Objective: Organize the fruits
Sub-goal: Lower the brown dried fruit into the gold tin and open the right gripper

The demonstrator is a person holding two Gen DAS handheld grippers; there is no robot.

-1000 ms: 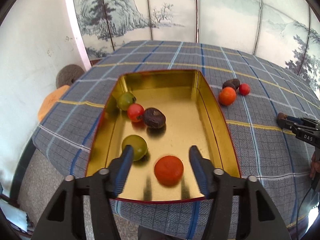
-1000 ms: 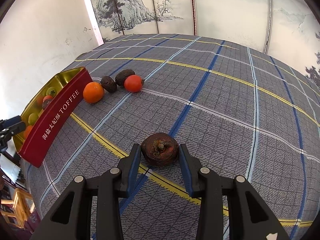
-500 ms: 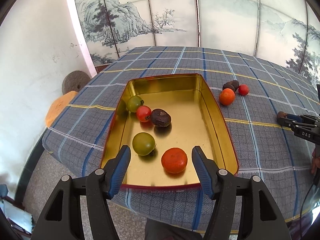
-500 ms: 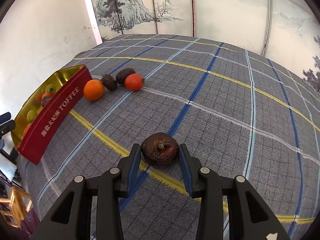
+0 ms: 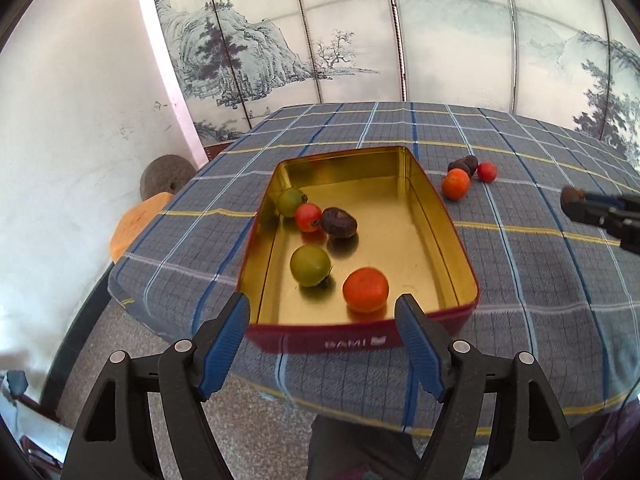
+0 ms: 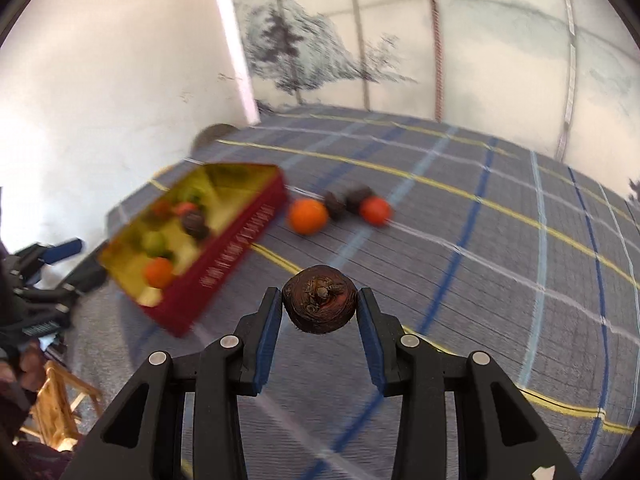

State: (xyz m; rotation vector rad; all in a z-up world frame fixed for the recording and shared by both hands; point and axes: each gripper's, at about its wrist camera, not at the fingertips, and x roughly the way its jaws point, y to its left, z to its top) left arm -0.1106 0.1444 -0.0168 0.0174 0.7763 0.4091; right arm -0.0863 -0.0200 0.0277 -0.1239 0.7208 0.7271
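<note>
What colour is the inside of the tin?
Shiny gold inside the tin, red outside; clearest in the left wrist view.

A tin [image 5: 436,216] is set on the table [image 5: 540,300] near its left edge — five fruits [image 5: 366,289] are held in it. Four more fruits [image 5: 456,184] are clustered on the cloth just right of the tin's far end.

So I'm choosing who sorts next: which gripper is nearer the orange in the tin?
Left. The left gripper, jaws opening and empty, hovers just before the orange; the right gripper holds a dark fruit farther off.
</note>
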